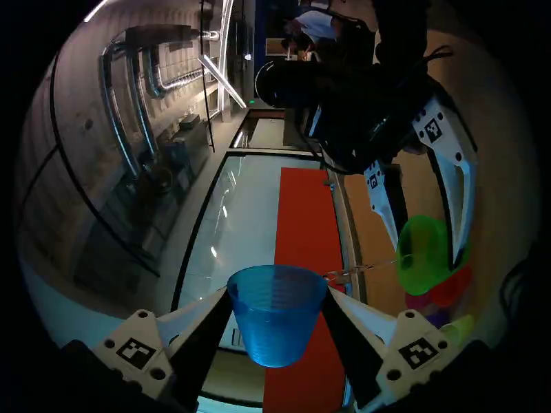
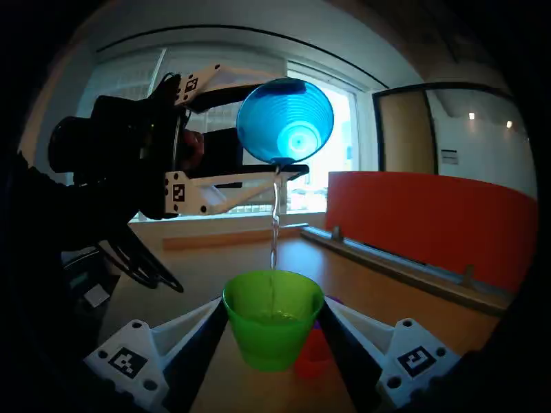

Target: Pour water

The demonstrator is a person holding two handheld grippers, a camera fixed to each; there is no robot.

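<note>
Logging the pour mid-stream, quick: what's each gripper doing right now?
Left gripper: closed on the blue cup, tipped and pouring.
Right gripper: closed on the green cup, upright, catching the water.

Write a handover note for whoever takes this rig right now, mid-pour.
Left gripper: shut on the blue cup, which is tipped with its mouth toward the green cup.
Right gripper: shut on the green cup, upright and below the blue cup, over the wooden table.
Done: pour under way. A thin water stream falls from the blue cup's rim into the green cup, which holds some water.
Left: finish the pour, right the blue cup, probably set both down. Mind the red cup by the green cup's base.
</note>
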